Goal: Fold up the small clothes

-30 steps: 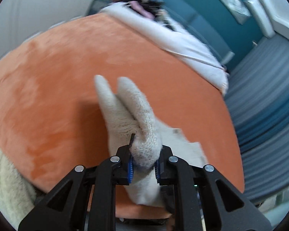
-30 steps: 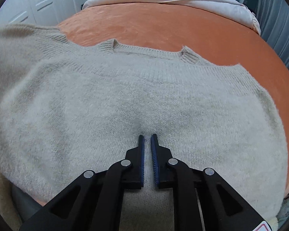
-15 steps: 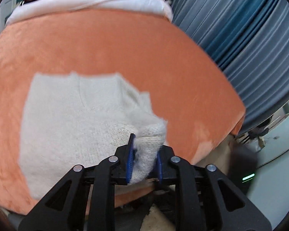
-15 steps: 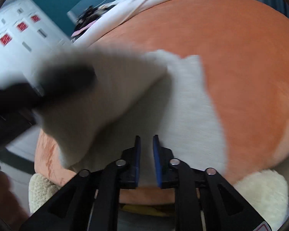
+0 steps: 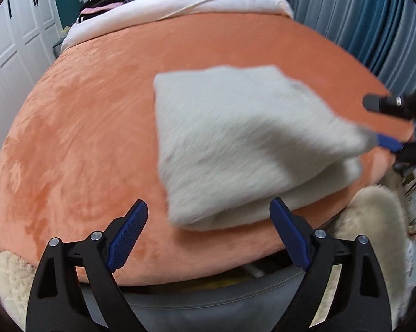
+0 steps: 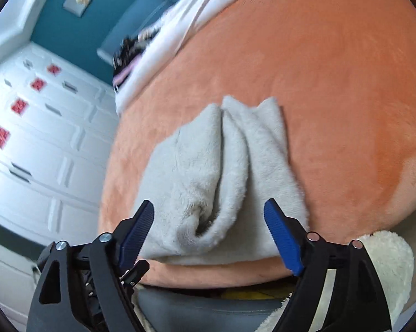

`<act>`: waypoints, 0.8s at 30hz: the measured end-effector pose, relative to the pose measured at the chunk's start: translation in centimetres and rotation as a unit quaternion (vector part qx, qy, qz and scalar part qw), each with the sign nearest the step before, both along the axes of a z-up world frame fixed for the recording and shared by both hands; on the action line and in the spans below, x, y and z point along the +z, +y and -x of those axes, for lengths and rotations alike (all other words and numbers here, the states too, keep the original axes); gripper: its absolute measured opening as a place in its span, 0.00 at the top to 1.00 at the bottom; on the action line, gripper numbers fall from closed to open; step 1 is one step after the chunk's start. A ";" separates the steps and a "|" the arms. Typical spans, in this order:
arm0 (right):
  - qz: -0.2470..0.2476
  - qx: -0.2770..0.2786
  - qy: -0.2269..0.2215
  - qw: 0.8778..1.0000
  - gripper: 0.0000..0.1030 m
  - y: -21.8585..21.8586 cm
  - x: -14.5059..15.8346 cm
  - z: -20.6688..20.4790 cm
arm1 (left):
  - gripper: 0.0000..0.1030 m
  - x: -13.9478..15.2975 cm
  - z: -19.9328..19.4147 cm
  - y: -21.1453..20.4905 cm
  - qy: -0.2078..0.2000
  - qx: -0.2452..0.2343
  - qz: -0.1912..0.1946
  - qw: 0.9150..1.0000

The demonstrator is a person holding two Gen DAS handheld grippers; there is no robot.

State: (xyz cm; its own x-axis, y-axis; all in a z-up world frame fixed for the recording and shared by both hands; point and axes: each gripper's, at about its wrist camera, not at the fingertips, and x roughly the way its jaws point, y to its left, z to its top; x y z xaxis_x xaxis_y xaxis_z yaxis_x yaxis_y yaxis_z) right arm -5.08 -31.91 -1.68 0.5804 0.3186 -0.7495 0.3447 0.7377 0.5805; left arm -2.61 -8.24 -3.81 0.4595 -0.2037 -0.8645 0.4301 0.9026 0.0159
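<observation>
Two claws are both spread wide, and neither pinches anything. The left claw (image 5: 209, 229) hangs just off the near edge of the bed (image 5: 77, 144), its blue pads either side of the near-left corner of the sweater (image 5: 243, 144) without touching it. The sweater lies folded into a thick, layered bundle on the orange cover, toward the bed's near right edge, probably so both hands can reach it. In the right wrist view the right claw (image 6: 209, 232) faces the bundle's open end, where two rolled layers meet along a crease; its pads bracket that end. From the left view one blue pad seems to touch the bundle's far right corner, though blur makes that uncertain. With both claws free, the fold looks just laid down, perhaps awaiting smoothing.
</observation>
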 end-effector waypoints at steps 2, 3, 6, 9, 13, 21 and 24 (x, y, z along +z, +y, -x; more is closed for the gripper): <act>0.012 0.016 0.026 0.999 0.21 1.2 -0.8 -1.7 | 0.15 -1.5 -0.1 0.7 0.019 0.003 -0.005 1.000; 0.011 0.024 0.033 0.999 0.21 1.9 -1.2 -2.6 | 0.15 -1.8 -0.1 1.0 0.024 0.007 -0.005 1.000; 0.037 0.037 0.046 0.998 0.45 3.6 -1.5 -5.0 | 0.17 -2.1 -0.5 0.7 0.023 0.008 0.011 1.000; 0.074 0.041 -0.018 0.996 0.80 4.2 2.5 -5.1 | 0.52 -1.9 -1.5 0.6 0.053 0.014 0.032 0.998; 0.095 0.034 -0.152 0.983 0.82 3.6 9.7 -2.9 | 0.77 -0.9 -2.1 0.9 0.064 0.028 0.041 0.997; 0.070 -0.031 0.036 0.996 0.79 -1.9 -5.9 -0.2 | 0.85 -2.6 -2.7 -0.9 0.097 0.031 -0.002 0.995; 0.042 -0.050 0.020 0.998 0.78 -2.4 -5.7 0.7 | 0.85 -2.8 -2.4 -1.1 0.089 0.028 -0.021 0.995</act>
